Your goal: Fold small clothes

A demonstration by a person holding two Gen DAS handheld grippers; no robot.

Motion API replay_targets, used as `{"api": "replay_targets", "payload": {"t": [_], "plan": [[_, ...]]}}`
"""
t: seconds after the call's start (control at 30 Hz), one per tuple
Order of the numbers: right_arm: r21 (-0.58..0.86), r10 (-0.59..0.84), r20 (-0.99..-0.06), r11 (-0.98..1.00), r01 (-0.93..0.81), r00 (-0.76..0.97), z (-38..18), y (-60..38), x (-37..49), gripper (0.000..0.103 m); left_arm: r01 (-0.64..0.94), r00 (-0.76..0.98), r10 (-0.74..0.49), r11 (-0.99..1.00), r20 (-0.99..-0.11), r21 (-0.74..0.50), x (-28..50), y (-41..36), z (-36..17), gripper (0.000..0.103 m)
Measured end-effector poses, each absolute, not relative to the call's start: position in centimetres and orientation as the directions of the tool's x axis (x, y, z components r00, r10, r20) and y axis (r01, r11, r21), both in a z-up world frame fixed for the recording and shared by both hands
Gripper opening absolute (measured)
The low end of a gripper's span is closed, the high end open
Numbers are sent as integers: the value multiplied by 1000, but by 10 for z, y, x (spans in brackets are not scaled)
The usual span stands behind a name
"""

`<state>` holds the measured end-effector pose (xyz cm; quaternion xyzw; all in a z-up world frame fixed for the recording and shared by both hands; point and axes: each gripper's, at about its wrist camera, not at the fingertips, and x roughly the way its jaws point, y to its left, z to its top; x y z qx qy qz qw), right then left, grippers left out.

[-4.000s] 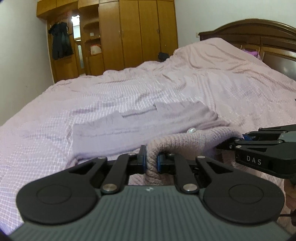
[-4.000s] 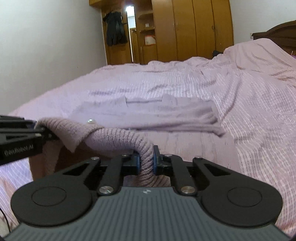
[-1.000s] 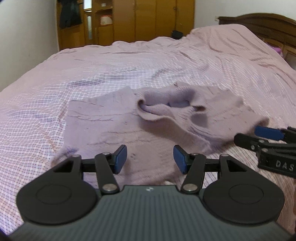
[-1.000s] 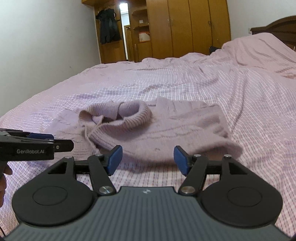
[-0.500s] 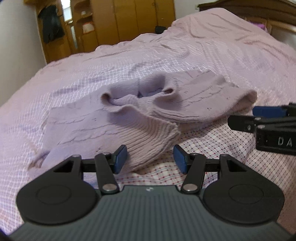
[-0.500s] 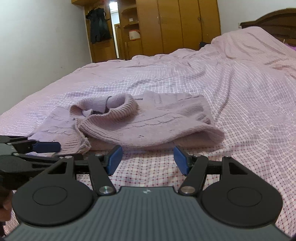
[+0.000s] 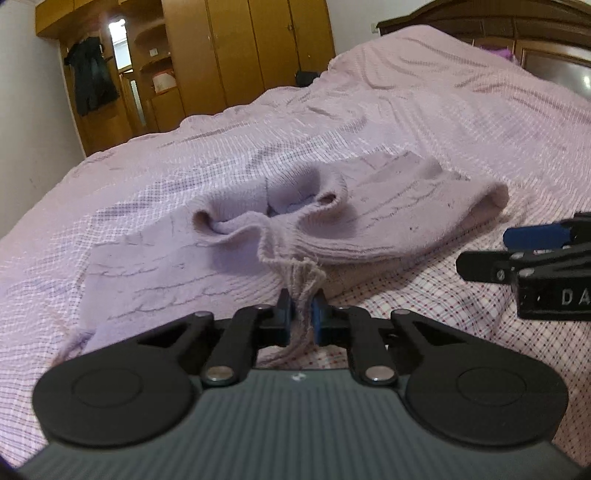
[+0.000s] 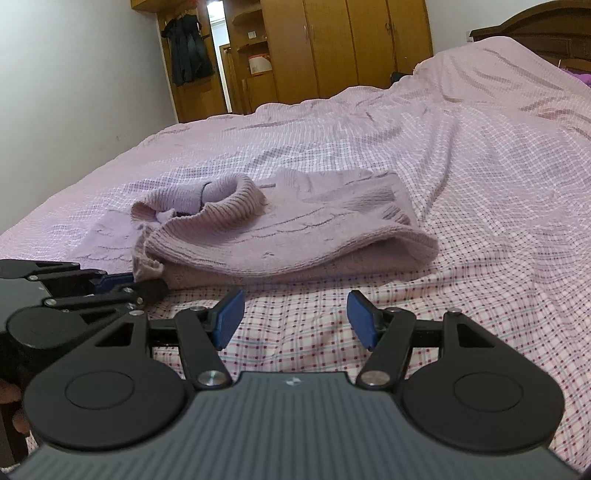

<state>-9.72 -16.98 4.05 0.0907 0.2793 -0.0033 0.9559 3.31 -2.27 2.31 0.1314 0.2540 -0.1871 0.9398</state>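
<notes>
My left jaws have just been closing and now pinch a bunched corner of the sweater [image 7: 354, 221] between their blue pads; the left gripper [image 7: 301, 321] sits low at the near edge of the garment, and the knit gathers into tight pleats where it enters the grip. From the right wrist view I see the same gripper [image 8: 147, 286] at the left, its tip touching the sweater's [image 8: 295, 236] near-left corner.

My right jaws stand apart with nothing between them. The right gripper [image 8: 293, 317] hovers over bare checked bedspread [image 8: 480, 184], just short of the sweater's near fold. In the left view that gripper [image 7: 484, 254] shows at the right edge, blue pad visible, near the sweater's right end but not touching it.

The sweater is lilac knit, lying folded over on the bed, with a ribbed turtleneck collar [image 8: 236, 201] standing up near its middle-left. Its right end forms a rounded fold; a flatter layer spreads out to the left beneath it.

Beyond it, the pink bedspread [image 7: 406, 110] runs rumpled across the bed to a dark wooden headboard [image 7: 498, 22] at the right. Wooden wardrobes [image 8: 351, 44] line the far wall, and a dark coat [image 8: 188, 51] hangs beside a lit doorway. At the bottom left of the right view I can see a bit of a hand [image 8: 11, 406] behind the left gripper.
</notes>
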Motion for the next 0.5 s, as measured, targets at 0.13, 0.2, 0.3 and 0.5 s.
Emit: {"api": "replay_targets", "payload": {"t": [0.13,0.2,0.3,0.5], "plan": [[157,58,-533,987,31,844,42,-163,-93,69,392,821,-267,906,-505,158,34,-13,31,13],[147,70,-530,989,10,845,44,-159,-90,69,377,832,-257,912,-492,161,35,-6,36,12],[121,89,-525,992,-29,846,47,-150,-82,69,355,844,-240,920,-479,165,37,5,43,12],[56,138,-526,990,-128,839,50,-127,-61,69,317,862,-204,931,-464,180,45,22,52,12]]}}
